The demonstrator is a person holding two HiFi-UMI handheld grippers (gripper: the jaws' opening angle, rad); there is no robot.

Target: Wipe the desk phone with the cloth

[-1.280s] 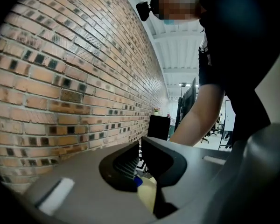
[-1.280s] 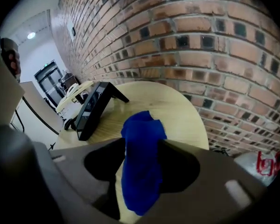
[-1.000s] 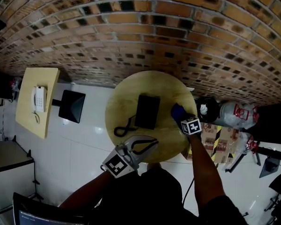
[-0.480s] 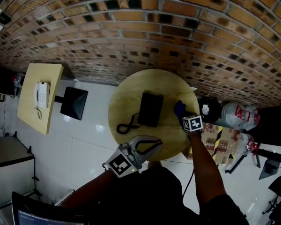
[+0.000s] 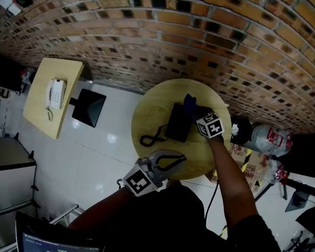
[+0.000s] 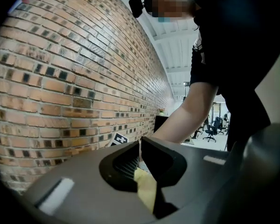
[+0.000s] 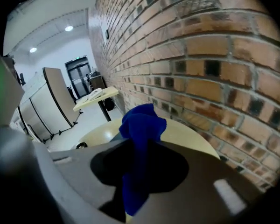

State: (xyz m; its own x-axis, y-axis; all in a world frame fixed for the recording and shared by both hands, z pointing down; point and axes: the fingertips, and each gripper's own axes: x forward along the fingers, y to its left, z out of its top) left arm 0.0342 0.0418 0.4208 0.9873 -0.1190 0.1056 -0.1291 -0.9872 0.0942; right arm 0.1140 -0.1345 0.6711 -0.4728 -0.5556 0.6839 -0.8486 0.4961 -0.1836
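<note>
Right gripper clamped on cloth, left gripper closed empty, desk phone clear only in head view

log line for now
right gripper: shut on blue cloth, at far corner of black desk phone | left gripper: shut, empty, at near edge of round wooden table | contact: unclear

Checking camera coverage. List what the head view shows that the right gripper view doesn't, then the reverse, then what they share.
Head view only: the left gripper, the person's right arm, and the phone seen whole from above. Right gripper view only: ceiling lights, a door, and a close look at the right gripper with its jaws shut on the cloth. Both: the cloth, the round table, the brick wall and the side table.
</note>
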